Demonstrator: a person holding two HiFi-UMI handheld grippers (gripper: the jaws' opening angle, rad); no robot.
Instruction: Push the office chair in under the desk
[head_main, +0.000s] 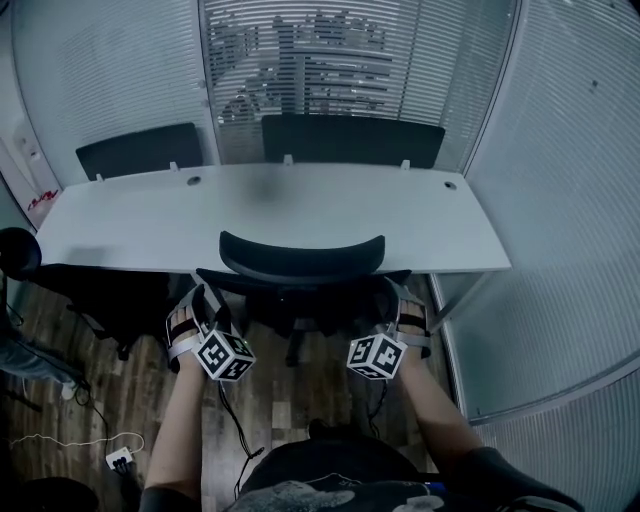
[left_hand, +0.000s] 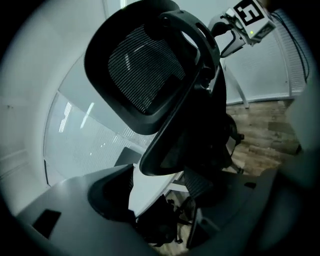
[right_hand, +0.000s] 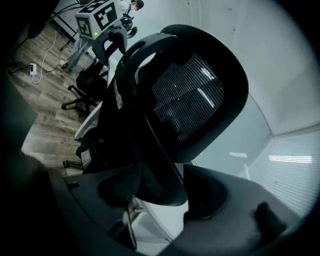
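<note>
The black office chair (head_main: 300, 258) stands at the white desk (head_main: 300, 205), its seat under the desk's near edge and its curved back top just in front of it. My left gripper (head_main: 205, 305) is at the back's left side, my right gripper (head_main: 400, 310) at its right side. In the left gripper view the mesh back (left_hand: 145, 65) looms close; its dark side edge passes between the jaws of the left gripper (left_hand: 162, 175), which stand open with desk showing in the gap. In the right gripper view the right gripper (right_hand: 160, 175) is shut on the back's (right_hand: 195, 95) side edge.
Two dark chairs (head_main: 350, 138) (head_main: 140, 150) stand behind the desk against the blinds. Another black chair (head_main: 105, 300) sits under the desk's left end. Glass walls close in on the right. A power strip (head_main: 118, 458) and cables lie on the wooden floor.
</note>
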